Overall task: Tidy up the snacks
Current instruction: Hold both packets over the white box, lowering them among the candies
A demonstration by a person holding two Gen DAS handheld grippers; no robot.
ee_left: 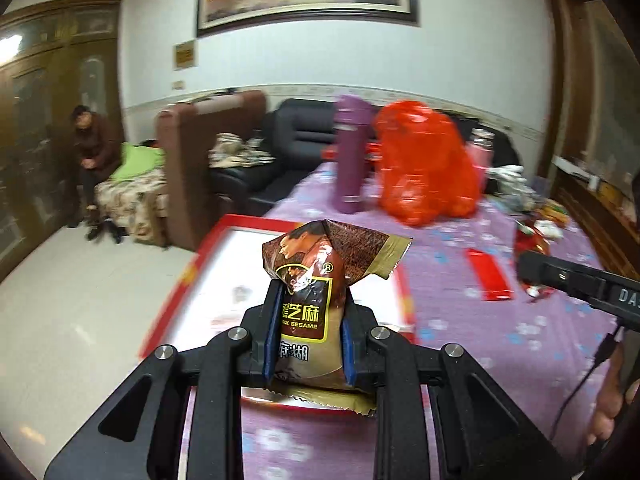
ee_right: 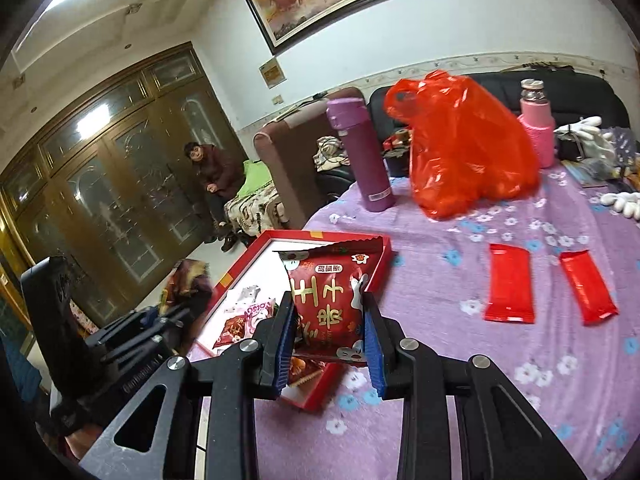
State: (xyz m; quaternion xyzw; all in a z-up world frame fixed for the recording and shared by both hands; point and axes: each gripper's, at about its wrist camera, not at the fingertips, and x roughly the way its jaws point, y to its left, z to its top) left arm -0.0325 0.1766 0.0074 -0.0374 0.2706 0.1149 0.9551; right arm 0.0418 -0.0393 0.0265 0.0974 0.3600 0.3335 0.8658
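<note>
My left gripper (ee_left: pixel 307 312) is shut on a brown black-sesame packet (ee_left: pixel 316 280) and holds it upright above the red-rimmed white box (ee_left: pixel 236 226). My right gripper (ee_right: pixel 329 312) is shut on a red snack packet (ee_right: pixel 330 300), over the same box (ee_right: pixel 384 264), which holds several small packets (ee_right: pixel 248 320). Two red packets (ee_right: pixel 509 284) (ee_right: pixel 586 288) lie on the purple cloth to the right. In the left wrist view one red packet (ee_left: pixel 489 275) shows, with the right gripper's body (ee_left: pixel 580 280) beyond it. The left gripper's body (ee_right: pixel 120 344) shows in the right wrist view.
A purple flask (ee_right: pixel 364 156), a red plastic bag (ee_right: pixel 464 144) and a pink-sleeved jar (ee_right: pixel 538 128) stand at the table's far side. White gloves and clutter (ee_right: pixel 588 136) lie far right. A sofa, a chair and a seated person (ee_right: pixel 212 172) are beyond the table's left edge.
</note>
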